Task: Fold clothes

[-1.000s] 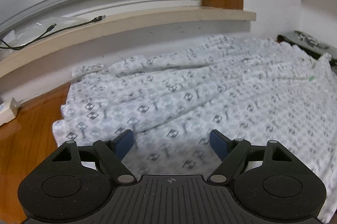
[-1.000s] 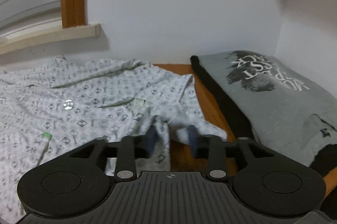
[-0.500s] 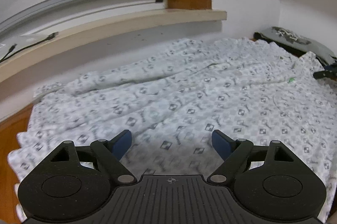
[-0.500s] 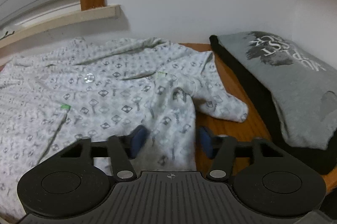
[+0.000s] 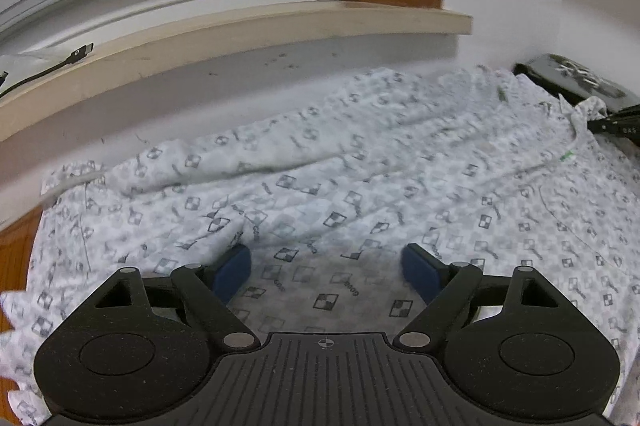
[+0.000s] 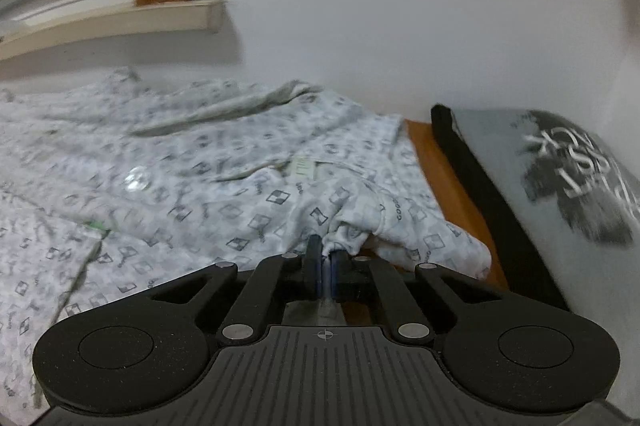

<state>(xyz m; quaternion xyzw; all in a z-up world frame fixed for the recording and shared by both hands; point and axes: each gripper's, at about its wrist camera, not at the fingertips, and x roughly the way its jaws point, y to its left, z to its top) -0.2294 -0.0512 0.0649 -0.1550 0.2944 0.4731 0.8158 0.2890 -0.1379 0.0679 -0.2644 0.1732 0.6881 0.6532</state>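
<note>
While the patterned shirt (image 5: pixel 360 193) lies spread across the wooden tabletop (image 6: pixel 452 177), filling mid-frame in both views, the right hand-held gripper (image 6: pixel 325 266) is clamped on a bunched fold of it, lower centre of its frame. Left hand-held gripper (image 5: pixel 326 266) hovers over the cloth, jaws wide apart, nothing pinched. Step looks like securing two hold points before the first fold. Next: left needs to close on fabric. Folded grey shirt (image 6: pixel 560 185) sits at right. No containers visible.
</note>
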